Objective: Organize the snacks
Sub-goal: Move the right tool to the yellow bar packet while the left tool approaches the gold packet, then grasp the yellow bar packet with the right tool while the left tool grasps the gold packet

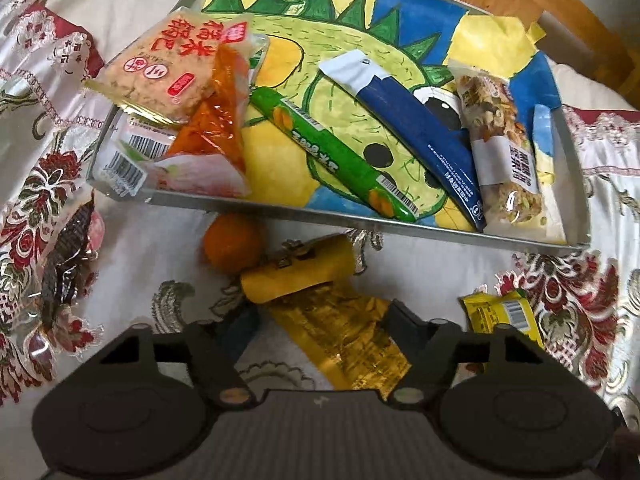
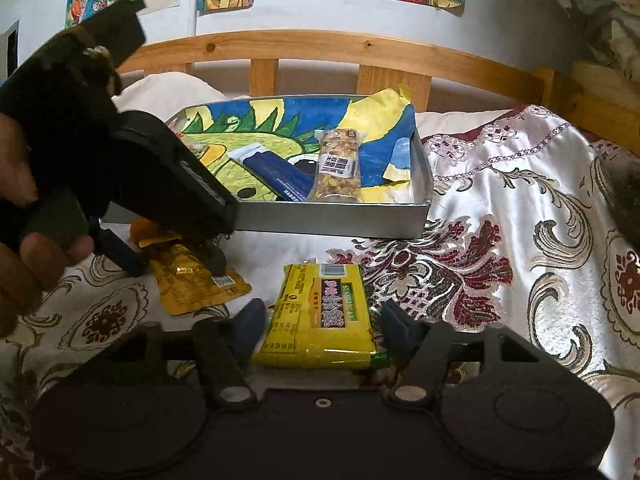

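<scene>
A grey tray (image 1: 280,210) lined with a dinosaur drawing holds a rice-cracker pack (image 1: 160,72), an orange packet (image 1: 220,112), a green stick (image 1: 340,152), a blue bar (image 1: 424,132) and a nut bar (image 1: 500,140). In front of it a gold packet (image 1: 340,332) lies on the cloth between the fingers of my left gripper (image 1: 320,322), with a gap at the left pad. My right gripper (image 2: 324,322) straddles a yellow packet (image 2: 320,312), pads close to its sides without pressing. The right wrist view shows the left gripper (image 2: 168,258) pointing steeply down over the gold packet (image 2: 192,284).
An orange fruit (image 1: 232,242) and a yellow roll (image 1: 296,276) lie just before the tray's front wall (image 2: 320,220). A dark wrapper (image 1: 64,264) lies at the left. A wooden bed rail (image 2: 320,48) runs behind the tray. A hand (image 2: 24,264) holds the left gripper.
</scene>
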### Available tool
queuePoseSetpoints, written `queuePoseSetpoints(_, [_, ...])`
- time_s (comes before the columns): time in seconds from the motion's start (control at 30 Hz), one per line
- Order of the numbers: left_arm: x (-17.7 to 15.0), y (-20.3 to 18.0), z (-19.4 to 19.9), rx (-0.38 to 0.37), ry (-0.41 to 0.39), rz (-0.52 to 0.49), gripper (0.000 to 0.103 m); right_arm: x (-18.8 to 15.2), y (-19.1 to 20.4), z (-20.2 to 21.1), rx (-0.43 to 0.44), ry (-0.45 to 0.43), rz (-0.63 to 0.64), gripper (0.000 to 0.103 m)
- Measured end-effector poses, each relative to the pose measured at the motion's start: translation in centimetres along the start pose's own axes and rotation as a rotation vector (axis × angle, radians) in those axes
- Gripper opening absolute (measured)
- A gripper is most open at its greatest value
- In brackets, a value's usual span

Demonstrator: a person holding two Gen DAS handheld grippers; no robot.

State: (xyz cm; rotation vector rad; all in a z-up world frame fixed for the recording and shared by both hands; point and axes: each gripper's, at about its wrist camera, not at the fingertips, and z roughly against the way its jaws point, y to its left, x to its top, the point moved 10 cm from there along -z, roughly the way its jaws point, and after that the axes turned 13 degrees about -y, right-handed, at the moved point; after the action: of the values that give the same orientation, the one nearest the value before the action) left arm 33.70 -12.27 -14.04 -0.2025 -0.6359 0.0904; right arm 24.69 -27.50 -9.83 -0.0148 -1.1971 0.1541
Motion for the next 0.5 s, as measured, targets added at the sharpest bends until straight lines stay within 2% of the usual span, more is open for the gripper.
queuePoseSetpoints(0.17, [0.1, 1.4, 0.5, -0.08, 0.022, 0.058, 0.073, 0.1, 0.3, 0.5, 0.0, 0.0, 0.004, 0.056])
queuePoseSetpoints(0.23, [0.3, 1.6, 0.6, -0.096, 0.038, 0.091, 0.082, 0.1, 0.3, 0.8, 0.001, 0.003, -0.006, 0.051])
queuePoseSetpoints(0.27, [0.4, 1.7, 0.5, -0.091, 0.048, 0.11, 0.088, 0.0, 0.4, 1.1, 0.004, 0.005, -0.013, 0.051])
queuePoseSetpoints(0.4, [0.8, 1.5, -0.5, -0.037, 0.075, 0.163, 0.097, -0.1, 0.8, 1.5, 0.006, 0.004, 0.009, 0.052])
queuePoseSetpoints(0.5, [0.7, 1.0, -1.3, 0.029, 0.089, 0.167, 0.098, 0.0, 0.8, 1.3, 0.003, 0.003, 0.013, 0.053])
